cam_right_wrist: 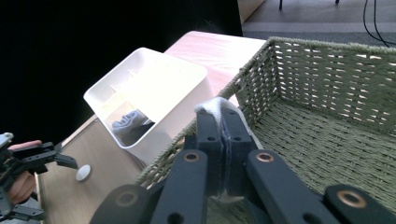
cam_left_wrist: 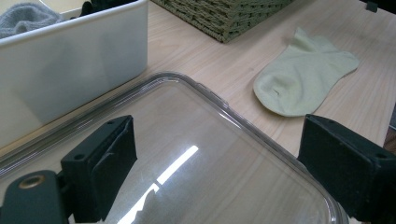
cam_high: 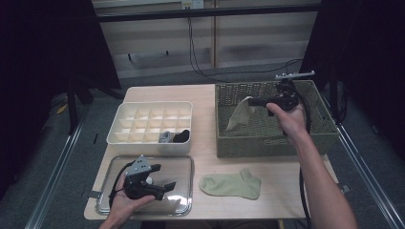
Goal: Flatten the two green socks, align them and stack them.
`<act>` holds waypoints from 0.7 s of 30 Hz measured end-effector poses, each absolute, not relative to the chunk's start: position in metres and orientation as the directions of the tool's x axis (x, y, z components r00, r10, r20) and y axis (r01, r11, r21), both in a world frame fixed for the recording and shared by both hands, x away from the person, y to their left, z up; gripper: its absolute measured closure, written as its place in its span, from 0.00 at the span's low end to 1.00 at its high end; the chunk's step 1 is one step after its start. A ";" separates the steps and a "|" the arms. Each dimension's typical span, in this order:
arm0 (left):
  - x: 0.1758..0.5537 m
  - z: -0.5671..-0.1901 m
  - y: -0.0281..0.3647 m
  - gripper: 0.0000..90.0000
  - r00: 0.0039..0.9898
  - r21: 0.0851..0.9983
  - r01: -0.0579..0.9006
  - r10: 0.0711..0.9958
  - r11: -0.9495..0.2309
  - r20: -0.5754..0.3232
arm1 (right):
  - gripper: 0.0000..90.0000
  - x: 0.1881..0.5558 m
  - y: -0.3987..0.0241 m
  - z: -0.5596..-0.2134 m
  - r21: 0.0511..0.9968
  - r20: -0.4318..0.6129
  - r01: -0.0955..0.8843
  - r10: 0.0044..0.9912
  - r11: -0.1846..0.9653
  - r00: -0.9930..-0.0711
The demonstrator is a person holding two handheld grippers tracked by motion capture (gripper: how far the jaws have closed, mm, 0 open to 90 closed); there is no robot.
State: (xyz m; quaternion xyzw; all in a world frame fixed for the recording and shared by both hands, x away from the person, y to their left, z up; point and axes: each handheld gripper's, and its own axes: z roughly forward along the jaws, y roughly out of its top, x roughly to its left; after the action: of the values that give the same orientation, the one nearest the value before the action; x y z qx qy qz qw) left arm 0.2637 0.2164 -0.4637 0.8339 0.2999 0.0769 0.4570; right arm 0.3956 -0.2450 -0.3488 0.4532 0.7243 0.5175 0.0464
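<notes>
The right gripper (cam_high: 253, 101) is clamping its jaws tight on a pale green sock (cam_high: 239, 114), the two black pads pinching a fold of the fabric between them, as the right gripper view (cam_right_wrist: 223, 135) is showing close up, with a bit of the sock (cam_right_wrist: 212, 106) bunching over the jaw tips. In the high view that sock is hanging down from the jaws, dangling over the left part of the woven green basket (cam_high: 315, 138), its lower end near the basket's floor. The person's right hand (cam_high: 289, 117) is gripping the tool above the basket's middle. Just left of the basket, the white divided organiser box (cam_high: 119, 136) is sitting on the wooden table (cam_high: 210, 157), holding a grey sock (cam_high: 165, 137) and a black sock (cam_high: 182, 136) in two front compartments side by side. In front of the basket a second pale green sock (cam_high: 231, 185) is lying flat on the table, apart from everything else. The left gripper (cam_high: 160, 179) is resting with its jaws standing wide apart and nothing between them, over the clear plastic lid (cam_high: 184, 164) that is lying in front of the box; the left gripper view (cam_left_wrist: 219, 172) is looking across this lid (cam_left_wrist: 261, 140) towards the flat sock (cam_left_wrist: 303, 79).
</notes>
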 end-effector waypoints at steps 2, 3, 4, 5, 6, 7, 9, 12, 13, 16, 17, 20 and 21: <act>0.264 -0.464 0.216 0.11 0.793 0.808 0.441 0.591 -0.390 -0.148 | 0.99 0.394 -0.246 -0.347 0.797 0.400 0.602 0.702 0.052 -0.590; 0.264 -0.464 0.217 0.11 0.791 0.807 0.442 0.595 -0.391 -0.145 | 0.99 0.393 -0.246 -0.346 0.796 0.400 0.604 0.704 0.051 -0.587; 0.265 -0.465 0.217 0.11 0.786 0.808 0.448 0.599 -0.382 -0.153 | 0.99 0.393 -0.247 -0.344 0.799 0.402 0.599 0.701 0.046 -0.590; 0.266 -0.464 0.217 0.11 0.786 0.808 0.445 0.601 -0.386 -0.146 | 0.99 0.393 -0.248 -0.343 0.801 0.402 0.597 0.702 0.041 -0.588; 0.266 -0.464 0.218 0.11 0.784 0.806 0.448 0.602 -0.386 -0.147 | 0.99 0.392 -0.248 -0.341 0.804 0.402 0.593 0.700 0.038 -0.590; 0.266 -0.464 0.218 0.11 0.784 0.806 0.448 0.602 -0.386 -0.147 | 0.99 0.392 -0.248 -0.341 0.804 0.402 0.593 0.700 0.038 -0.590; 0.265 -0.464 0.218 0.11 0.783 0.806 0.451 0.603 -0.382 -0.153 | 0.99 0.392 -0.249 -0.337 0.810 0.401 0.586 0.697 0.033 -0.594; 0.265 -0.464 0.217 0.11 0.789 0.806 0.449 0.593 -0.385 -0.157 | 0.99 0.390 -0.249 -0.333 0.815 0.400 0.579 0.694 0.029 -0.598; 0.265 -0.464 0.217 0.11 0.793 0.807 0.447 0.589 -0.386 -0.157 | 0.99 0.390 -0.249 -0.332 0.817 0.399 0.575 0.694 0.027 -0.599; 0.264 -0.464 0.217 0.11 0.795 0.803 0.448 0.585 -0.393 -0.157 | 0.99 0.388 -0.250 -0.328 0.823 0.401 0.568 0.689 0.019 -0.604; 0.264 -0.464 0.216 0.11 0.796 0.803 0.449 0.584 -0.391 -0.161 | 0.99 0.388 -0.250 -0.327 0.825 0.402 0.565 0.687 0.016 -0.606; 0.265 -0.464 0.217 0.12 0.796 0.804 0.447 0.584 -0.392 -0.157 | 0.99 0.386 -0.252 -0.326 0.827 0.403 0.562 0.687 0.009 -0.605; 0.265 -0.464 0.217 0.12 0.796 0.804 0.447 0.584 -0.392 -0.157 | 0.99 0.386 -0.252 -0.326 0.827 0.403 0.562 0.687 0.009 -0.605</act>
State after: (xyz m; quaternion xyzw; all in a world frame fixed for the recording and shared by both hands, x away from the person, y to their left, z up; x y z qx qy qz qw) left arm 0.2646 0.2174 -0.4642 0.8310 0.3102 0.0754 0.4556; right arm 0.3856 -0.2521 -0.3256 0.4410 0.7081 0.5485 0.0573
